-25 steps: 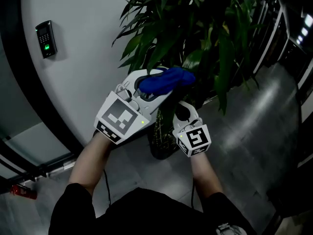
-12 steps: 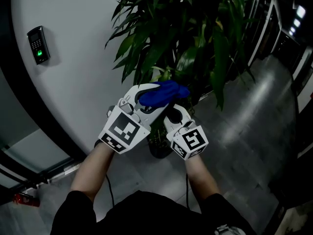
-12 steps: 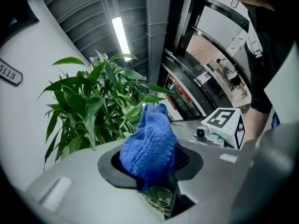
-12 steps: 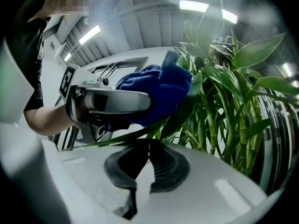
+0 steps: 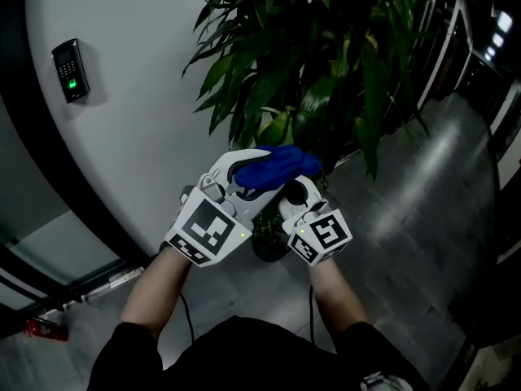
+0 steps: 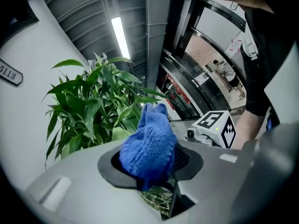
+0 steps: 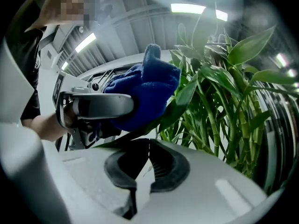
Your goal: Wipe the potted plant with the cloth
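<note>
The left claw (image 5: 248, 177) is clenched on a blue knitted cloth (image 5: 275, 164). In the left gripper view the cloth (image 6: 148, 148) bulges up from between the dark pads. The cloth sits at the centre of the head view, against the lower leaves of the potted plant (image 5: 326, 63), whose foliage fills the upper right of the frame.

The right claw (image 5: 293, 194) is just beside it, to the right. In the right gripper view its jaws are drawn together. A dark leaf (image 7: 183, 98) slants across just above their tips, under the cloth (image 7: 142, 94). Whether they pinch the leaf cannot be told.

The dark pot (image 5: 267, 239) shows between the two claws. A keypad (image 5: 71, 69) hangs on the curved white wall (image 5: 138, 129) at upper left.
</note>
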`<state>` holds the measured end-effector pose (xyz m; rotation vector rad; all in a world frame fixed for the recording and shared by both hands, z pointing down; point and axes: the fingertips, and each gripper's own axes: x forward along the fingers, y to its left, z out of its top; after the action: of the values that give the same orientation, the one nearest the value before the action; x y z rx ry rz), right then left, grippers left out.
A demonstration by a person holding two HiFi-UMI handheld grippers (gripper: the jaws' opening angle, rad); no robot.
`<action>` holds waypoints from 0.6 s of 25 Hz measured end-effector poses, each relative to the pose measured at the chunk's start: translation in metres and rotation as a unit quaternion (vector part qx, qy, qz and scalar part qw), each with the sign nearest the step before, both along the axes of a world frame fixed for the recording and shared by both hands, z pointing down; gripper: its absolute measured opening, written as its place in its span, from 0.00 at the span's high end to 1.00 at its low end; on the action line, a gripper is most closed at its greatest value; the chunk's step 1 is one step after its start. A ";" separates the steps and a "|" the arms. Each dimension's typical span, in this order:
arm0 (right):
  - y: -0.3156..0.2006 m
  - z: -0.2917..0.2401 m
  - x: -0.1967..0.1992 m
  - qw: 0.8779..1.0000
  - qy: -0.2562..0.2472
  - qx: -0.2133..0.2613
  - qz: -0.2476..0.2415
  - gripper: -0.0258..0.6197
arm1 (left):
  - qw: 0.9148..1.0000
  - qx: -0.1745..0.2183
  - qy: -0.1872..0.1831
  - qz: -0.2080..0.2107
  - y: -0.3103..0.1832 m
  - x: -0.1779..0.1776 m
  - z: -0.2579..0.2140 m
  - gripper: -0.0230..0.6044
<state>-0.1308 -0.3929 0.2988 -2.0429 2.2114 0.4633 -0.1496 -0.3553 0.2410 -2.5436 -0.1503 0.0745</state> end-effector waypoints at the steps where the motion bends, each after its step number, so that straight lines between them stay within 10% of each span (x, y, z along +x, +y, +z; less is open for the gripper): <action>1: 0.000 0.000 -0.001 1.000 0.002 -0.001 0.000 0.96 | 1.000 -0.002 0.000 0.001 0.001 -0.001 0.001 0.71; 15: 0.008 0.016 -0.009 1.000 -0.013 -0.022 0.017 0.96 | 0.999 -0.026 -0.027 0.026 0.017 -0.024 0.029 0.71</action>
<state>-0.1396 -0.3852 0.3148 -2.0992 2.1943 0.3906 -0.1737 -0.3379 0.2703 -2.5956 -0.2376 0.0309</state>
